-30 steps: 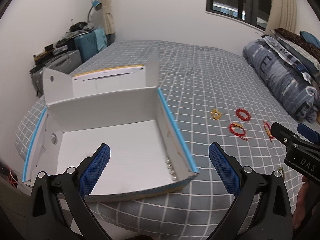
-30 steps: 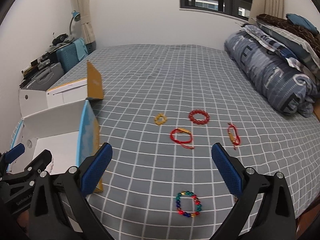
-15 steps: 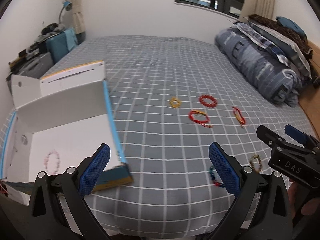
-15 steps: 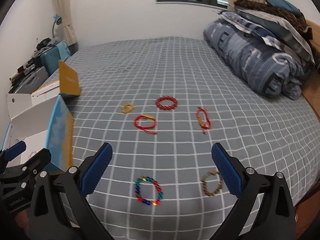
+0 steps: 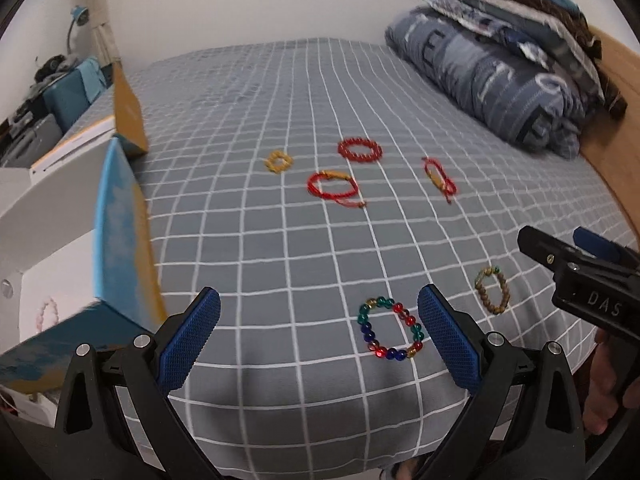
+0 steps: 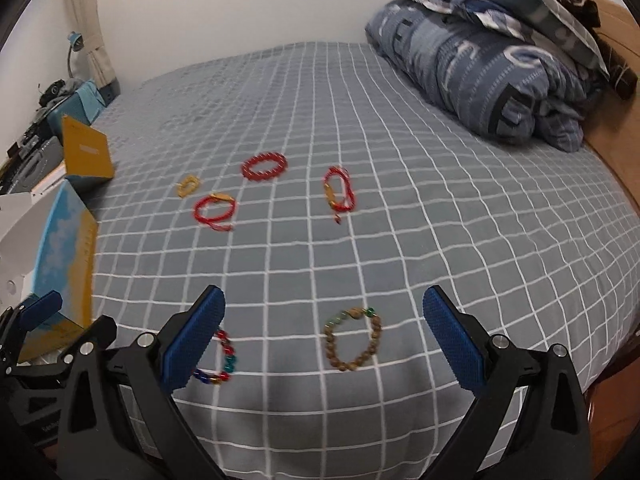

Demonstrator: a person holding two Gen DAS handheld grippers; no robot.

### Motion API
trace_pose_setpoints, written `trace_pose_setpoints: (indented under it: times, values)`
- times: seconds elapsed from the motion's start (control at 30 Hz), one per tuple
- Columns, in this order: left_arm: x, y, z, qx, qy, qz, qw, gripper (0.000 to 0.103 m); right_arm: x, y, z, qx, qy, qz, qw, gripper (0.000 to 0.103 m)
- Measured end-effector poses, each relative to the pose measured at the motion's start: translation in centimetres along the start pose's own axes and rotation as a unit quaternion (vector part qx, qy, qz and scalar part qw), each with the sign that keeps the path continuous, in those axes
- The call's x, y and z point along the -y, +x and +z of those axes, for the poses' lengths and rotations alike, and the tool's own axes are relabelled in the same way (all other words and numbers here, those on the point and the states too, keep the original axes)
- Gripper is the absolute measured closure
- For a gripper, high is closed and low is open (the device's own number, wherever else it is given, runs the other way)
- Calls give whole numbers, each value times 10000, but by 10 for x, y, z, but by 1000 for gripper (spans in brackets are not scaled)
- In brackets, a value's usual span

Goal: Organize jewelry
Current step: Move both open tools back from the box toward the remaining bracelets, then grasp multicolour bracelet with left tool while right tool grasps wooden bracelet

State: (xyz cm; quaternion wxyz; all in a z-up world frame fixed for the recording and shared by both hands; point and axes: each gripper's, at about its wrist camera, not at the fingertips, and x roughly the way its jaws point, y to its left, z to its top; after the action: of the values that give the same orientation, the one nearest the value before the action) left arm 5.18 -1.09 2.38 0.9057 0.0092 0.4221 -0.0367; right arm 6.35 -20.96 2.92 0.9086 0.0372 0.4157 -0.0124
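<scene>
Both claws are hovering wide open and empty over the near edge of the grey checked bed (image 6: 400, 200). The left claw (image 5: 318, 334) is sitting just beside the multicoloured glass-bead bracelet (image 5: 390, 334), while the right claw (image 6: 324, 334) is framing the brown wooden-bead bracelet (image 6: 352, 340). Farther up, four red and yellow bracelets are lying apart. The open white cardboard box (image 5: 48, 216) is standing at the left.

The left black two-finger gripper with blue textured pads (image 5: 318, 330) is held with its jaws spread wide and nothing between them. The right black gripper with matching blue pads (image 6: 324, 334) is likewise held wide apart and empty. A hand (image 5: 606, 396) is seen gripping the right gripper's handle.
</scene>
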Motion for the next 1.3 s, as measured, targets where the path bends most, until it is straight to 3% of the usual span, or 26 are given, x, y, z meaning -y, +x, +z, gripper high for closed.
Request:
trace_pose_setpoints:
  times: [0.3, 0.87, 1.3]
  values:
    - [21, 43, -3, -373, -21, -262, 9990, 6, 22, 33, -12, -374, 129, -85, 9992, 8]
    - [43, 90, -17, -766, 133, -147, 9969, 6, 43, 70, -30, -742, 253, -56, 9969, 8]
    - [46, 113, -22, -842, 243, -22, 9961, 6, 41, 89, -36, -941, 208, -98, 9953, 19]
